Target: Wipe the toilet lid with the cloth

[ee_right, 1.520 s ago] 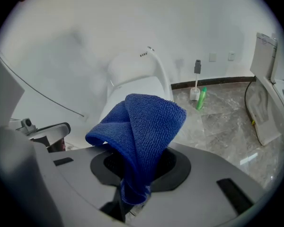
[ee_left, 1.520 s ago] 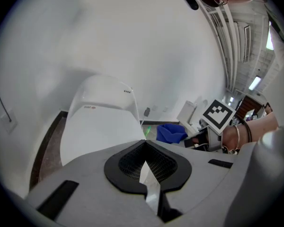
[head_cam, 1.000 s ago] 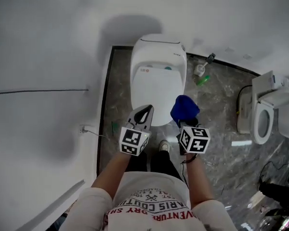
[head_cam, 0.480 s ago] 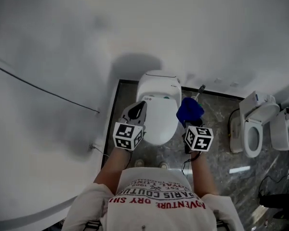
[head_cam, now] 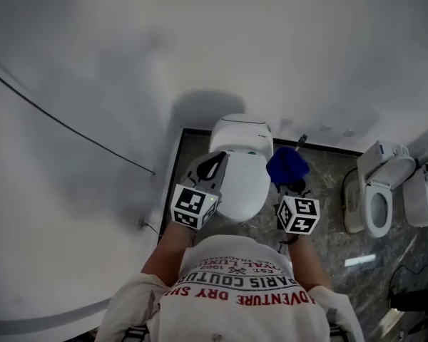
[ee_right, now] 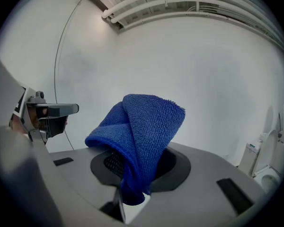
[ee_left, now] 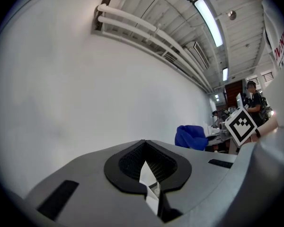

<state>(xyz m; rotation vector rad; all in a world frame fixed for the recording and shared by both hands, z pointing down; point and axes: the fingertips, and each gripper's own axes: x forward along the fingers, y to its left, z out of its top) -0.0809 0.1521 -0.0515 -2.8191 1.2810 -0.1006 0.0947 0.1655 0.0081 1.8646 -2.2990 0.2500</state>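
Note:
A white toilet with its lid (head_cam: 240, 180) down stands against the wall, straight in front of me in the head view. My right gripper (head_cam: 289, 183) is shut on a folded blue cloth (head_cam: 287, 165) (ee_right: 139, 138), held in the air to the right of the lid. The cloth (ee_left: 193, 137) also shows in the left gripper view. My left gripper (head_cam: 212, 166) (ee_left: 148, 171) is shut with nothing in it and hovers over the lid's left edge. Both gripper views look at the white wall, so the lid is hidden there.
Two more white toilets (head_cam: 379, 191) stand at the right on the dark marble floor (head_cam: 329, 212). A toilet brush (head_cam: 300, 140) leans near the wall right of the toilet. A curved white wall (head_cam: 78, 120) fills the left and top. A cable (head_cam: 71, 127) runs along it.
The head camera has tilted up, so the toilet sits lower and smaller in view. Both grippers stay raised side by side; the right one still holds the cloth.

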